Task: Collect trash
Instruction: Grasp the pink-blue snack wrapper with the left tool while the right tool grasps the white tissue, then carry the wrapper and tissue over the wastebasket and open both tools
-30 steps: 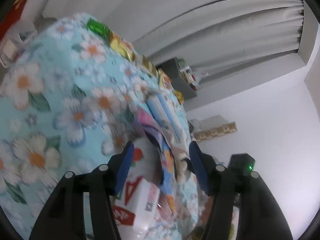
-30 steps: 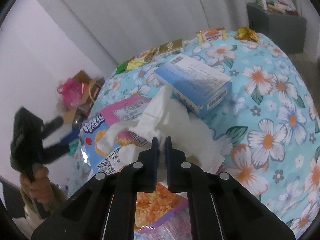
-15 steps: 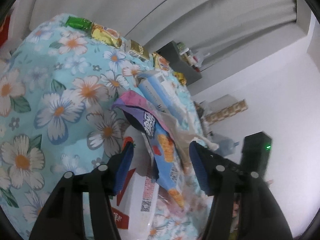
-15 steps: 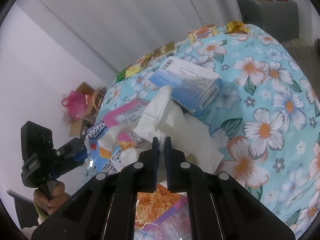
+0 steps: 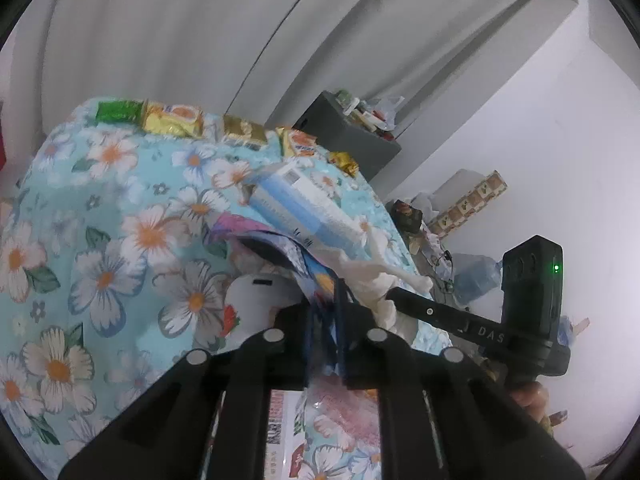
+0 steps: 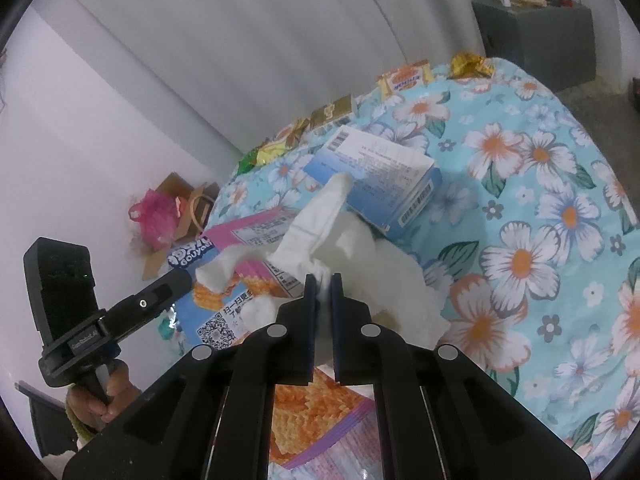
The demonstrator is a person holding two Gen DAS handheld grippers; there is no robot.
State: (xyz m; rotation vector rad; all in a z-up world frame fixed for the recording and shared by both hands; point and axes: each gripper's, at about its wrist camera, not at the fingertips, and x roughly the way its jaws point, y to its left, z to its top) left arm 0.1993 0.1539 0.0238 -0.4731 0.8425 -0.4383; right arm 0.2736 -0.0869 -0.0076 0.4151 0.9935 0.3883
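Snack wrapper point(image 5: 320, 292) sits pinched between closing left jaws; right jaws clench white tissue point(image 6: 320, 240).

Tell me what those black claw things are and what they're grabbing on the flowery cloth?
They are grabbers with two fingers, and a person holds one in each hand. Each has a little camera looking along its fingers, so one picture comes from the left hand and one from the right.

The left gripper is closing its jaws on a blue and orange crinkly snack bag. The right gripper is shut on a crumpled white paper tissue.

The turquoise tablecloth with white flowers also carries a light blue cardboard box and a row of small shiny gold and green snack packets along the far edge. In the right picture you can see the person's hand holding the other grabber.
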